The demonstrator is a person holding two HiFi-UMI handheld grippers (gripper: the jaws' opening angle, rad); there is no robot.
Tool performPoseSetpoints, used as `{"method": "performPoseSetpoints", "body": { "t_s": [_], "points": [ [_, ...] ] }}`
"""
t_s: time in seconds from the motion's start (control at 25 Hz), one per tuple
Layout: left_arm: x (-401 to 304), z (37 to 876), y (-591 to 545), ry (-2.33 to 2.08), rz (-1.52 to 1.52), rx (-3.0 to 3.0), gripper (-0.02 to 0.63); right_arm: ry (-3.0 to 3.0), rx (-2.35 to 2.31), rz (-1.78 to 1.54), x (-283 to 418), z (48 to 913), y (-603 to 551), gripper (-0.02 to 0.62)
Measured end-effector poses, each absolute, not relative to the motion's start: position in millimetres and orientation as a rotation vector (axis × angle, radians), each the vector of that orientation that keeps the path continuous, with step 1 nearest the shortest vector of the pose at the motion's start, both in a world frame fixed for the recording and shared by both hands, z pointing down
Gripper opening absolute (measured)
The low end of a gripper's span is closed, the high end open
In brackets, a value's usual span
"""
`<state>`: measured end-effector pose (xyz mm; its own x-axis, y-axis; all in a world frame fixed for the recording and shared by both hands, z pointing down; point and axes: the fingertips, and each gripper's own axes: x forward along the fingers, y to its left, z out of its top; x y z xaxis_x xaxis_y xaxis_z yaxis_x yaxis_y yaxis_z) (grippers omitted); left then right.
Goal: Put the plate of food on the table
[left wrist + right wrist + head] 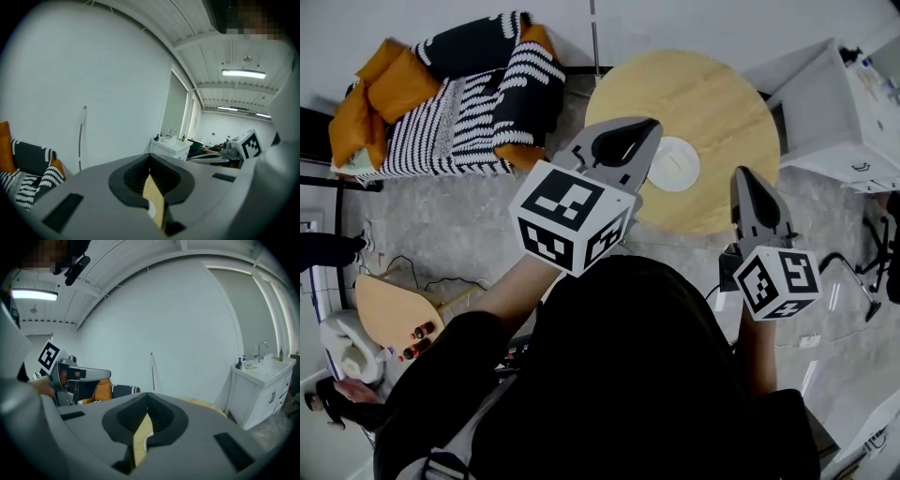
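A white plate (673, 164) lies on the round wooden table (694, 94), near its front edge. My left gripper (651, 124) is held above the table's front left part, with its tip just left of the plate; its jaws are together and hold nothing. My right gripper (746, 172) hovers at the table's front right edge, to the right of the plate, also shut and empty. In the left gripper view the closed jaws (150, 158) leave only a thin slit that shows wood and a bit of white. The right gripper view (147, 395) shows the same.
A sofa (459, 94) with orange cushions and a black-and-white striped blanket stands left of the table. To its right is a white sink cabinet (839, 112). A small wooden seat (389, 314) and cables lie on the floor at the left.
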<state>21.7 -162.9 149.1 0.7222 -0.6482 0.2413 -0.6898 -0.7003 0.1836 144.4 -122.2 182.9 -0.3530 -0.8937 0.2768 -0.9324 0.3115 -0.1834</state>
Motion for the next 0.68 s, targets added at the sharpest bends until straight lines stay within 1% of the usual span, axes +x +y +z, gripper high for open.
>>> {"method": "performPoseSetpoints", "body": {
  "t_s": [0.68],
  "points": [
    [20.8, 143.6, -154.9, -1.016, 0.226, 2.684, 0.006, -2.391, 1.715, 0.501, 143.1, 194.9, -113.1, 0.008]
  ]
}}
